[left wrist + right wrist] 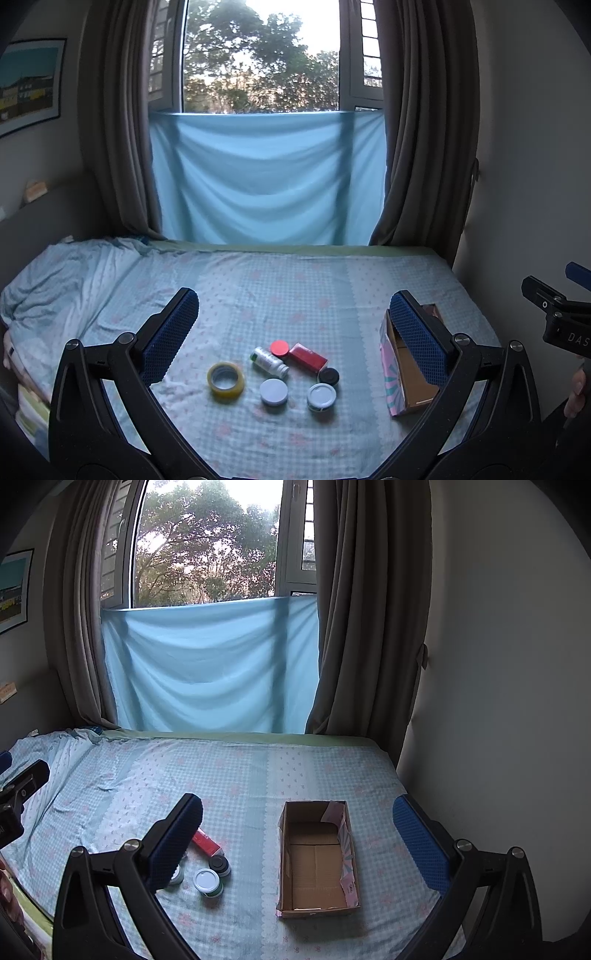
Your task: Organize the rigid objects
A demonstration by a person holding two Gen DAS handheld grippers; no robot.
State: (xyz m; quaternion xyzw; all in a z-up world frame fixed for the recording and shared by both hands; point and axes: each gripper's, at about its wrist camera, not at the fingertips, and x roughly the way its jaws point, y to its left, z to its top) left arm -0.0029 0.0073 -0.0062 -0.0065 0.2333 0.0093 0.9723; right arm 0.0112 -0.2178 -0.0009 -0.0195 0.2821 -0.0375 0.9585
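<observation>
On the bed (295, 295), small items clustered ahead of left tool (295, 339), spread wide, empty. Cardboard box (317, 864) ahead of right tool (299, 838), likewise agape; long axis running away from it.

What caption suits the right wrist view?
Open right tool above an empty cardboard box on the bed.

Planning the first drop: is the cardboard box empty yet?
Empty. The cardboard box shows only its bare brown floor in the right wrist view; nothing lies inside.
</observation>
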